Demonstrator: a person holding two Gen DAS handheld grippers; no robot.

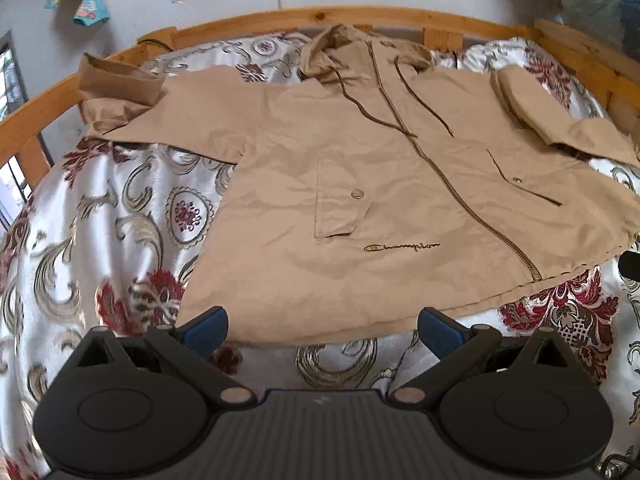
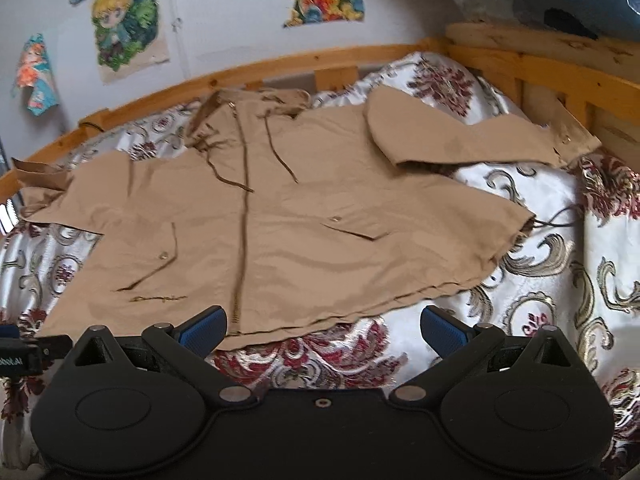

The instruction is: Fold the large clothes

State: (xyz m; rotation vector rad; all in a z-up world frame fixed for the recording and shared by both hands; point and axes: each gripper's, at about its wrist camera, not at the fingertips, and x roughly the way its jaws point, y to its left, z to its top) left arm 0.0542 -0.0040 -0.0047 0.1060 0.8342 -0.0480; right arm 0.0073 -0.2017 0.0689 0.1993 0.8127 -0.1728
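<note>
A tan hooded jacket (image 1: 360, 184) lies front side up and spread flat on the bed, zipper closed, hood toward the far rail. It also shows in the right wrist view (image 2: 304, 232). Its left sleeve (image 1: 132, 108) reaches toward the far left rail; its right sleeve (image 2: 460, 136) is bent back toward the right rail. My left gripper (image 1: 322, 330) is open and empty, just above the jacket's near hem. My right gripper (image 2: 323, 330) is open and empty at the hem's right part, with its left pad (image 2: 204, 330) over the hem.
A white satin bedspread (image 1: 104, 216) with red and gold floral patterns covers the bed. A wooden bed rail (image 1: 280, 20) curves around the far side and right (image 2: 540, 64). Colourful cloth pieces (image 2: 120, 20) hang on the wall. The left gripper's edge (image 2: 24, 354) shows at the right view's left side.
</note>
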